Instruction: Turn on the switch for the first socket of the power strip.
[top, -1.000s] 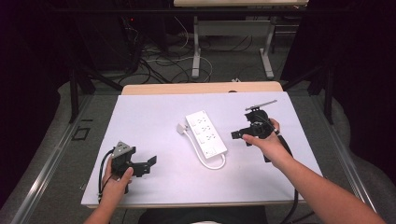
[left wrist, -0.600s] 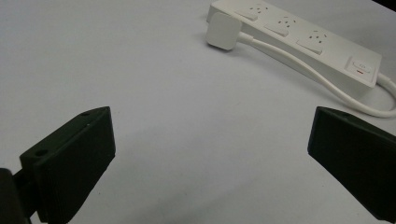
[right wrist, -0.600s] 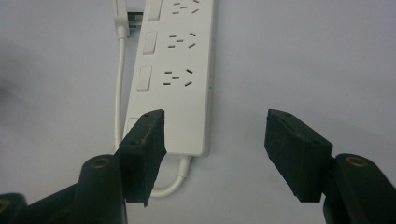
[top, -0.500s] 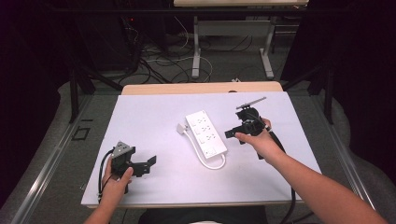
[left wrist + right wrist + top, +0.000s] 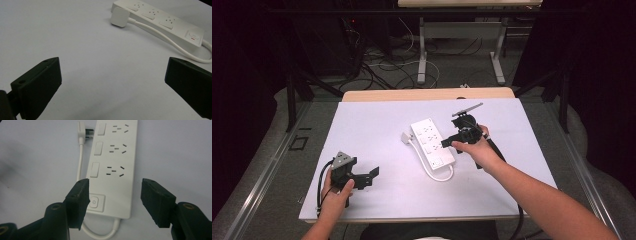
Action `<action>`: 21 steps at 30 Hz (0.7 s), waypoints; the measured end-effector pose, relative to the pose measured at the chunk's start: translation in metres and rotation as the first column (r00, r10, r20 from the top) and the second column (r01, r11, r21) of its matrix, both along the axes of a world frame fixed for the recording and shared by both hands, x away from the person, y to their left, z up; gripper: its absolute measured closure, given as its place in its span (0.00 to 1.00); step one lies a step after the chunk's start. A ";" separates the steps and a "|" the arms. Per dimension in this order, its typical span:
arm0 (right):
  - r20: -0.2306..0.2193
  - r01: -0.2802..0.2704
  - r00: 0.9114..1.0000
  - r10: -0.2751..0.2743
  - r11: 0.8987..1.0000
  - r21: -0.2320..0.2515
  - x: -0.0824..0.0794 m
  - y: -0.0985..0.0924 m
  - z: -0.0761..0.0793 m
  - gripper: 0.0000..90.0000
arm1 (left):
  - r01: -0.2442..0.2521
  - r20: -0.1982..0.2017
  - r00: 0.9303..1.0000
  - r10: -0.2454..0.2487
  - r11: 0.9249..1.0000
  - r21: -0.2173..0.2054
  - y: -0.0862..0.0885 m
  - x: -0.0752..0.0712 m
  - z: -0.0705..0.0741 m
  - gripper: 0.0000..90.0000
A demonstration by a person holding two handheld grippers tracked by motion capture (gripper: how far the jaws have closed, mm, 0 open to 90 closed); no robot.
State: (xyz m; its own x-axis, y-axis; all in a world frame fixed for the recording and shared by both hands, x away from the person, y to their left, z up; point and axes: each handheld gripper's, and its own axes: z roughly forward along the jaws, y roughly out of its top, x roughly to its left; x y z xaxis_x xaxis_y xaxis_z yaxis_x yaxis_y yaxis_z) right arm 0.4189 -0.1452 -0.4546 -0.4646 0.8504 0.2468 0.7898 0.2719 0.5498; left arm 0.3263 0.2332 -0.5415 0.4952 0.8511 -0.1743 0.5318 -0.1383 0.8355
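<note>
Power strip (image 5: 432,143) lies mid-table, plug (image 5: 406,137) beside it. Right gripper (image 5: 113,195) straddles its switch end, jaws just narrowing, not yet touching, lined up to grasp. Left gripper (image 5: 371,176) idles, jaws apart.

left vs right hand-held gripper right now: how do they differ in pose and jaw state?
The left hand-held gripper sits near the table's front left, far from the white power strip; the right hand-held gripper hovers at the strip's switch end. Left jaws stand wide with bare table between them; right jaws are narrower, have just been closing, and straddle the strip without touching it. Both are black, hand-held, and grip nothing.
</note>
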 end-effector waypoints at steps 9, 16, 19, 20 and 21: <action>-0.052 -0.011 0.999 0.013 0.999 0.050 0.009 0.014 -0.007 0.44 | 0.001 0.001 1.000 -0.001 1.000 -0.002 0.000 0.000 0.000 0.01; -0.084 -0.031 0.996 0.035 0.998 0.053 0.017 0.025 -0.013 0.51 | 0.002 -0.001 1.000 -0.002 1.000 0.001 0.000 0.000 0.000 0.01; -0.107 -0.024 0.994 0.031 0.998 0.062 0.018 0.031 -0.014 0.54 | 0.003 0.000 1.000 -0.003 1.000 0.001 0.000 0.000 0.000 0.01; -0.100 -0.029 0.994 0.035 0.998 0.061 0.019 0.032 -0.016 0.54 | 0.004 0.000 1.000 -0.004 1.000 0.001 0.000 0.000 0.000 0.01; -0.091 -0.041 0.995 0.048 0.997 0.071 0.020 0.033 -0.017 0.55 | 0.004 0.001 1.000 -0.004 1.000 0.001 0.000 0.000 0.000 0.01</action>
State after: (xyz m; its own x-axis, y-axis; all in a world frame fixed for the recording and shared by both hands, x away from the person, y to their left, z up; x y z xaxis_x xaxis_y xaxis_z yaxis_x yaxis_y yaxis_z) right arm 0.4385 -0.1122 -0.4720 -0.4741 0.8090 0.3476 0.8259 0.2718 0.4939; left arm 0.3263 0.2335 -0.5415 0.4989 0.8492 -0.1731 0.5305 -0.1413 0.8358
